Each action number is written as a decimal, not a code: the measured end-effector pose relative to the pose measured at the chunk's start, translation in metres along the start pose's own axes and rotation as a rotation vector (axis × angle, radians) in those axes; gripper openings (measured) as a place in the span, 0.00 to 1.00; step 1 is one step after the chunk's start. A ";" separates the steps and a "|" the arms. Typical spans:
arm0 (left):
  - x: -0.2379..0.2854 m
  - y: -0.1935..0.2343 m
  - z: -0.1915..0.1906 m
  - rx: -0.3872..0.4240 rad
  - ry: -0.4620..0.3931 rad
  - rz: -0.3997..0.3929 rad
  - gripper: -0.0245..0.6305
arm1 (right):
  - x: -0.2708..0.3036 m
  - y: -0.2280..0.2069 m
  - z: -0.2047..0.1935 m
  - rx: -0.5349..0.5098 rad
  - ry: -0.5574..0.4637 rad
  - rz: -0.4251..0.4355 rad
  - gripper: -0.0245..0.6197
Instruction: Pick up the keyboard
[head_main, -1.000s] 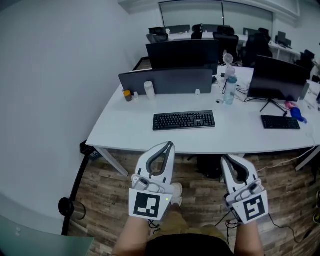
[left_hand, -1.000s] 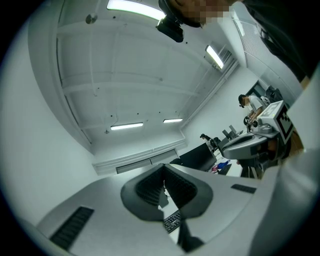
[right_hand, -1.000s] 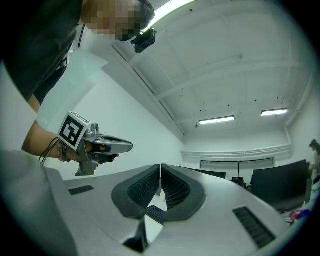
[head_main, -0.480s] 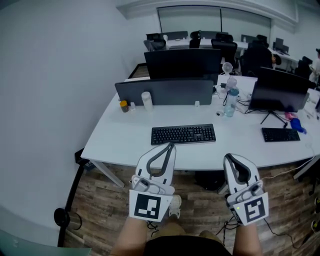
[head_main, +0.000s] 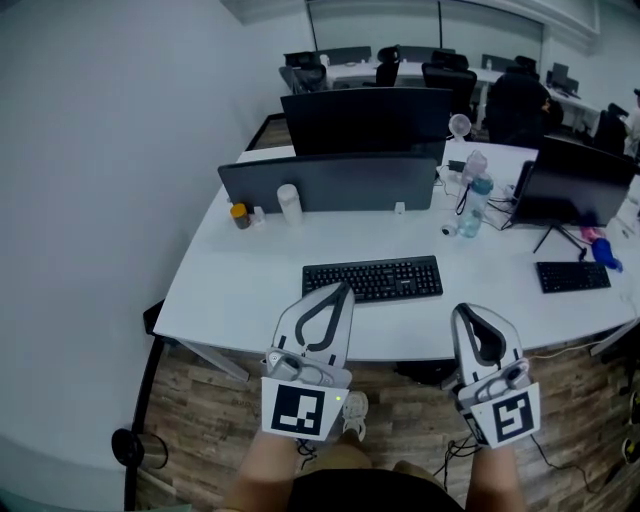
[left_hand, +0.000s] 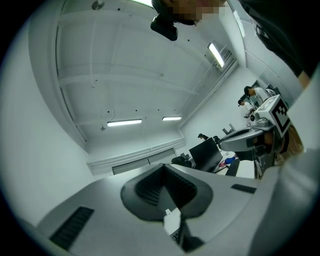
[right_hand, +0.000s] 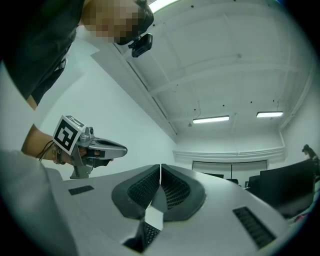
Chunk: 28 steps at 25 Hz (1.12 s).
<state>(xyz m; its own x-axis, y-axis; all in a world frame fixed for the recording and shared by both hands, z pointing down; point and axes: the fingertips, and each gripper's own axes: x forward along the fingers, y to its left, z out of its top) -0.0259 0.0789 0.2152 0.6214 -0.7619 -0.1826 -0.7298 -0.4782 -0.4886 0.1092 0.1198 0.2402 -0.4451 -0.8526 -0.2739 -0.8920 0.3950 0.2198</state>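
A black keyboard (head_main: 372, 279) lies flat on the white desk (head_main: 230, 290), near its front edge. Both grippers are held side by side in front of the desk and point at it. My left gripper (head_main: 343, 291) is shut and empty, its tip just short of the keyboard's front left part. My right gripper (head_main: 463, 313) is shut and empty too, off the keyboard's right end, over the desk edge. In the left gripper view the ribbed pads (left_hand: 150, 187) meet, with keys (left_hand: 176, 235) below them. The right gripper view shows closed pads (right_hand: 172, 189) too.
Behind the keyboard stand a grey divider panel (head_main: 330, 183) and a dark monitor (head_main: 365, 120). A white cup (head_main: 289, 203) and small jar (head_main: 239, 215) sit back left, a water bottle (head_main: 472, 205) back right. A second keyboard (head_main: 572, 276) and monitor (head_main: 578, 182) are at right.
Both grippers and the head camera have moved forward toward the desk, so the keyboard now lies closer to the gripper tips. Both pairs of jaws stay shut.
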 end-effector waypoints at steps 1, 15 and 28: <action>0.008 0.006 -0.004 -0.011 0.000 -0.003 0.05 | 0.009 -0.003 -0.003 0.000 0.003 -0.002 0.09; 0.108 0.080 -0.064 -0.023 0.003 -0.064 0.05 | 0.135 -0.035 -0.040 -0.032 0.042 0.003 0.09; 0.163 0.126 -0.110 -0.020 -0.011 -0.101 0.05 | 0.216 -0.052 -0.080 -0.052 0.097 -0.039 0.09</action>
<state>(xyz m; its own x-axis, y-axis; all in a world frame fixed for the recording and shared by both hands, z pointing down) -0.0484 -0.1541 0.2179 0.6954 -0.7043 -0.1429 -0.6686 -0.5610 -0.4881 0.0663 -0.1120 0.2441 -0.3977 -0.8971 -0.1922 -0.9022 0.3443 0.2598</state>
